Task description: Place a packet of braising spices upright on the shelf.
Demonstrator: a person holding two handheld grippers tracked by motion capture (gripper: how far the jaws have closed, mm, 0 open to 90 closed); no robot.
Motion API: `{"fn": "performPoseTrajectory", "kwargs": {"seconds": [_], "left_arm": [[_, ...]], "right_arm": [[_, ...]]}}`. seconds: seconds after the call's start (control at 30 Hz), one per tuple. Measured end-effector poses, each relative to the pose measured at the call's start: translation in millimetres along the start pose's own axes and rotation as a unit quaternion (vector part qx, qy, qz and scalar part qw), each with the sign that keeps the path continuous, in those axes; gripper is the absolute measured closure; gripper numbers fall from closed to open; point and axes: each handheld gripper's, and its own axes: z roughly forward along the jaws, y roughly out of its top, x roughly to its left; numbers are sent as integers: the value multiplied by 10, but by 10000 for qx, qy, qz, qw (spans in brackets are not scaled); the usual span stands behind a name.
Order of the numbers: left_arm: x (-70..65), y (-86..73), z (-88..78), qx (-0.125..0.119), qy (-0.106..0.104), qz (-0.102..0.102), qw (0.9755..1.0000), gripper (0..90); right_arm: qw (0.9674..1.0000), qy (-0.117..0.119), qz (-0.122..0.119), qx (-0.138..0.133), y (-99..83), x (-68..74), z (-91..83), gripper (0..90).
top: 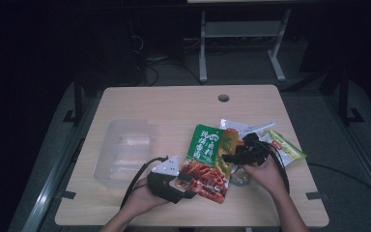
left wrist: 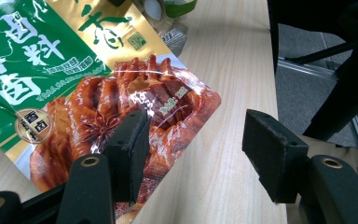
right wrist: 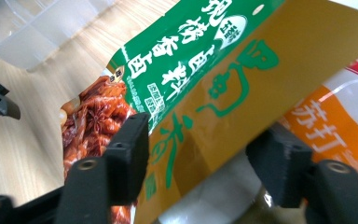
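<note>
A seasoning packet (top: 207, 157), green on top, red below, with a gold strip down its right side, lies mid-table. My left gripper (top: 186, 181) sits at its lower left corner. In the left gripper view that gripper (left wrist: 198, 154) is open: one pad rests over the packet (left wrist: 74, 70) and the other over bare wood. My right gripper (top: 232, 157) reaches in from the right. In the right gripper view it (right wrist: 205, 163) stands open, and the packet's gold edge (right wrist: 205, 79) slants through the wide gap between its jaws.
A clear plastic bin (top: 125, 125) stands on the left half of the table (top: 174, 104). Behind the right hand lie a silver-white packet (top: 241, 126) and a green-yellow packet (top: 285, 147). A white and orange packet (right wrist: 335, 116) lies under the gold edge.
</note>
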Motion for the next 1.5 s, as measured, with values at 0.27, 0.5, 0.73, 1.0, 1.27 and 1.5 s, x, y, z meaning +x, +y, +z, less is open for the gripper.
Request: {"fn": "performPoseTrajectory", "kwargs": {"seconds": [0.27,0.5,0.73,1.0,1.27,1.5], "left_arm": [[17,-2,-6,-57,82,-104,9999,394],[46,-8,-29,-115,124,-247,9996,366],[62,-3,-50,-131,263,-381,9988,330],[108,-7,-58,-158,716,-634,9953,280],[239,49,77,-121,687,-1003,9925,318],[341,98,101,-185,258,-1095,9935,753]], "right_arm": [[9998,108,20,158,59,21,129,704],[9990,390,-189,51,57,86,48,891],[9971,521,-498,-244,54,223,-178,895],[9918,709,-910,-549,-4,377,-435,894],[9861,915,-1236,-622,-47,446,-570,894],[9844,960,-1309,-685,-55,461,-567,894]]}}
